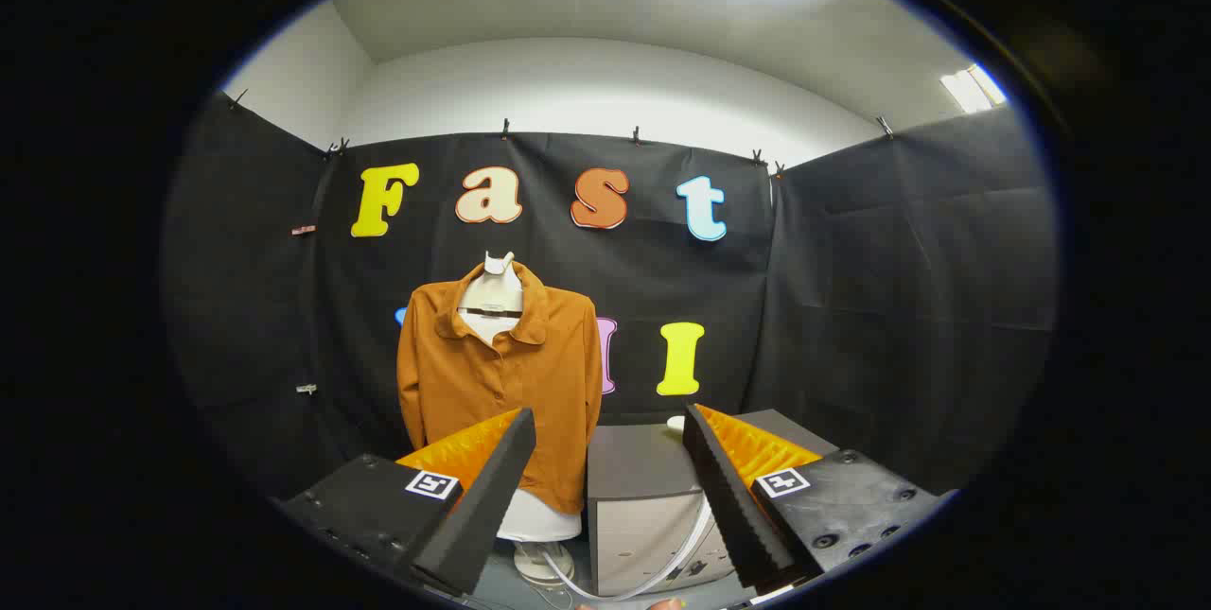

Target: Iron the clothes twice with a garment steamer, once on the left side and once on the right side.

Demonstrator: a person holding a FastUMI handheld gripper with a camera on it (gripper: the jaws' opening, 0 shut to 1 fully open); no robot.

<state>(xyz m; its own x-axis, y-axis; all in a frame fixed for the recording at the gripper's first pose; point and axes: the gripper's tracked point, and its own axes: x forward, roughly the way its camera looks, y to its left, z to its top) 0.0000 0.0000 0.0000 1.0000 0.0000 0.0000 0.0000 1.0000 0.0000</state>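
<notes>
Black-draped booth; brown collared shirt [499, 374] buttoned on white mannequin [496, 293]; gripper [605, 459] fingers spread wide, holding nothing.

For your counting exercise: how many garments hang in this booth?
1: a brown shirt on a mannequin, beyond the open gripper, beside a grey cabinet.

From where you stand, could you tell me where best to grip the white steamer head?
Likely from above and the front: the white steamer head lies on the grey cabinet top, beside the shirt. Its handle is hidden; the tool is open.
</notes>
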